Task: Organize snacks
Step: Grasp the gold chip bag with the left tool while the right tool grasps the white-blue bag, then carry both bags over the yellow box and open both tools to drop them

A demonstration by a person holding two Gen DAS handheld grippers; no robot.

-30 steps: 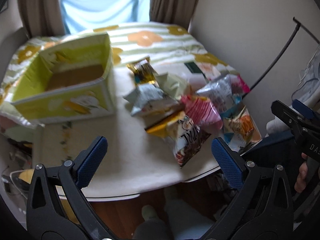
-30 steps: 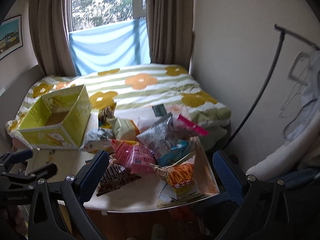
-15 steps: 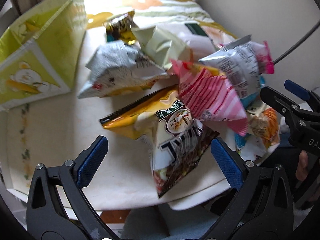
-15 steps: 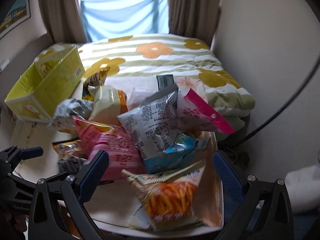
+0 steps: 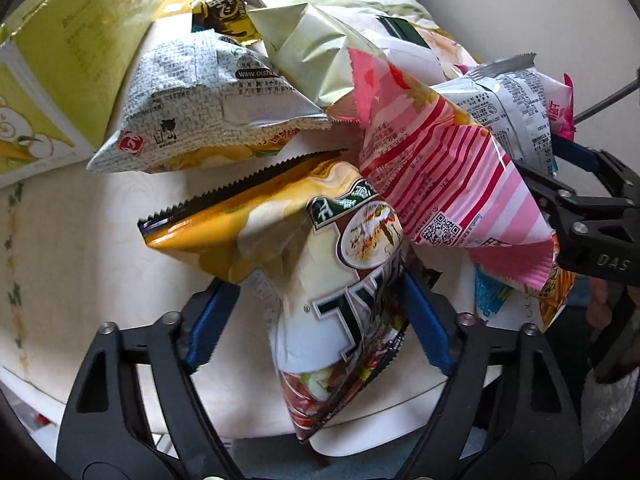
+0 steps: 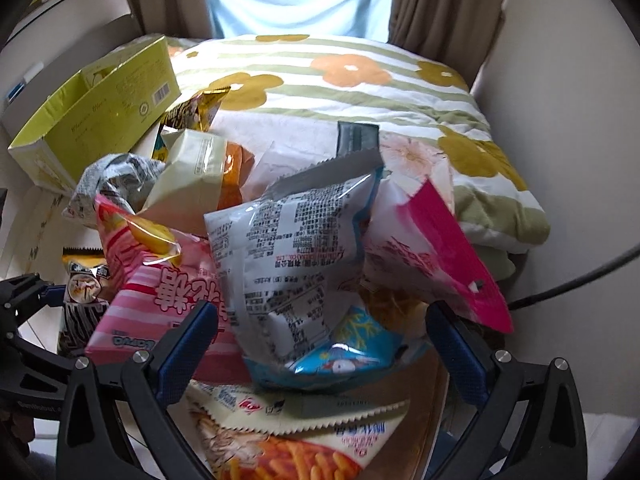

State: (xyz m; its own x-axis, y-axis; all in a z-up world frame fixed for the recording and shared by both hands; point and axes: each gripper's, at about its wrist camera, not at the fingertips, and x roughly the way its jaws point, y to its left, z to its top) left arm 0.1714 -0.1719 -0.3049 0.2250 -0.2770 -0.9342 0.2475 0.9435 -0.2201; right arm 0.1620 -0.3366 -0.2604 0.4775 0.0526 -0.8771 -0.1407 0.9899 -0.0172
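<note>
Left gripper (image 5: 316, 316) closing around yellow-brown chip bag (image 5: 332, 280), pads not visibly pressing. Bag nearest table edge, right of green box (image 5: 60, 72). Light, puffy, slippery, crushable: pinch mid-body gently. Right gripper (image 6: 320, 344) open over silver-blue bag (image 6: 304, 264).

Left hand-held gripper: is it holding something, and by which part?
Not yet firmly: the left hand-held gripper is closing around the brown-and-white snack bag, at its middle.
</note>
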